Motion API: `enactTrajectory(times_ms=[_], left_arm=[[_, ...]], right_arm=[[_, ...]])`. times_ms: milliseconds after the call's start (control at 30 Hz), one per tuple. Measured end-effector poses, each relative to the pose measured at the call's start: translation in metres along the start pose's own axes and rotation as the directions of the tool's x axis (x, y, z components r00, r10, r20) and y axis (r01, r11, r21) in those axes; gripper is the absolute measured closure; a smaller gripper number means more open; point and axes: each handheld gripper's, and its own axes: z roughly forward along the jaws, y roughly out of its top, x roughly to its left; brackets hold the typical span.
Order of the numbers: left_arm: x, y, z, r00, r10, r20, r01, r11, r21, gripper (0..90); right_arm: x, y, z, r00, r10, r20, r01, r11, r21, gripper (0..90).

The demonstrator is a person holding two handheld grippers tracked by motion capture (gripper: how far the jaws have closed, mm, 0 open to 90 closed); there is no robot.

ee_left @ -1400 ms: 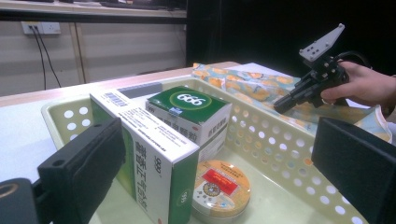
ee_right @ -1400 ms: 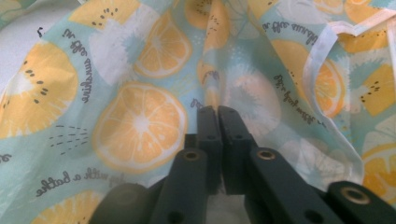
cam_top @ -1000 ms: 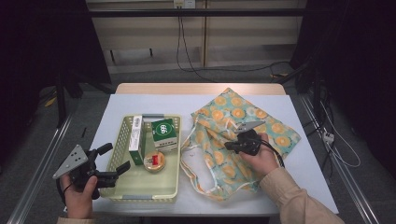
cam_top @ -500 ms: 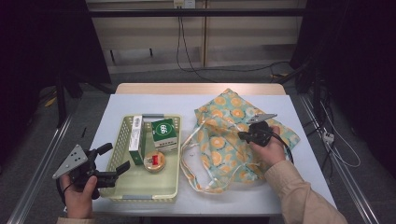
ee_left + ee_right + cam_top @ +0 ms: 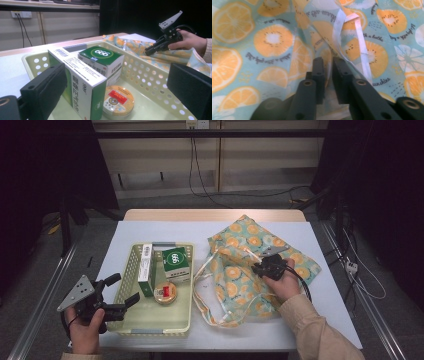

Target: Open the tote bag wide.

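A fabric bag (image 5: 240, 275) printed with orange slices lies crumpled on the right half of the table, its white straps trailing toward the basket. My right gripper (image 5: 257, 268) is shut on a fold of the bag (image 5: 269, 42), jaws nearly together (image 5: 327, 60) with cloth pinched between them. A pale green perforated basket (image 5: 127, 265) stands at the left. It holds a tall white-and-green box (image 5: 145, 270), a green "666" box (image 5: 176, 262) and a round tin (image 5: 164, 293). My left gripper (image 5: 125, 288) hovers open at the basket's front left corner, holding nothing.
The left gripper view looks across the basket rim (image 5: 140, 65) at the tall box (image 5: 80, 77), the 666 box (image 5: 102, 56), the tin (image 5: 118, 100) and the right gripper (image 5: 147, 52) on the bag (image 5: 162, 53). Bare white tabletop (image 5: 330, 300) lies to the bag's right.
The right gripper has moved away from me and a little right with the pinched cloth, and the bag has bunched up and shifted. The left gripper has held still.
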Motion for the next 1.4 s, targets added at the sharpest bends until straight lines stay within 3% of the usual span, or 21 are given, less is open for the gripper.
enactTrajectory(times_ms=[233,467,567,767,867,1000,1100,1200,1300,1400], left_arm=[[-0.001,0.001,0.000,1.0000,0.006,-0.002,-0.006,1.0000,0.001,2.8],[-0.001,0.001,0.000,1.0000,0.006,-0.001,-0.006,1.0000,0.001,2.8],[-0.001,0.001,0.000,1.0000,0.006,-0.001,-0.006,1.0000,0.002,2.8],[-0.001,0.001,0.000,1.0000,0.001,0.000,-0.001,1.0000,-0.001,2.8],[-0.001,0.000,0.000,1.0000,0.005,0.000,-0.005,1.0000,0.003,2.8],[-0.001,0.000,0.000,1.0000,0.002,0.001,-0.002,1.0000,0.005,2.8],[-0.001,0.000,0.000,1.0000,0.003,0.001,-0.003,1.0000,0.003,2.8],[-0.001,0.000,0.001,1.0000,0.002,0.001,-0.002,1.0000,0.004,2.8],[-0.001,0.000,0.001,1.0000,0.002,0.003,-0.002,1.0000,0.003,2.8],[-0.002,0.000,0.001,1.0000,0.003,0.004,-0.003,1.0000,0.002,2.8]], right_arm=[[0.011,0.007,-0.007,0.9999,-0.012,0.002,0.012,0.999,-0.053,67.4],[0.024,0.014,-0.011,0.9987,-0.013,-0.049,0.008,0.996,-0.093,63.0],[0.031,0.016,-0.012,0.9962,-0.046,-0.074,0.039,0.995,-0.095,65.7],[0.042,0.022,-0.012,0.9911,-0.096,-0.092,0.086,0.991,-0.102,79.5],[0.043,0.022,-0.010,0.9895,-0.104,-0.100,0.095,0.992,-0.087,83.6],[0.041,0.019,-0.007,0.9892,-0.096,-0.111,0.090,0.994,-0.059,82.8],[0.039,0.016,-0.004,0.9897,-0.061,-0.129,0.056,0.998,-0.041,75.3],[0.043,0.013,0.000,0.9914,-0.061,-0.116,0.058,0.998,-0.029,59.1],[0.048,0.012,0.003,0.9917,-0.096,-0.086,0.096,0.995,-0.001,46.7],[0.049,0.008,0.008,0.9932,-0.098,-0.064,0.099,0.995,0.018,41.9]])
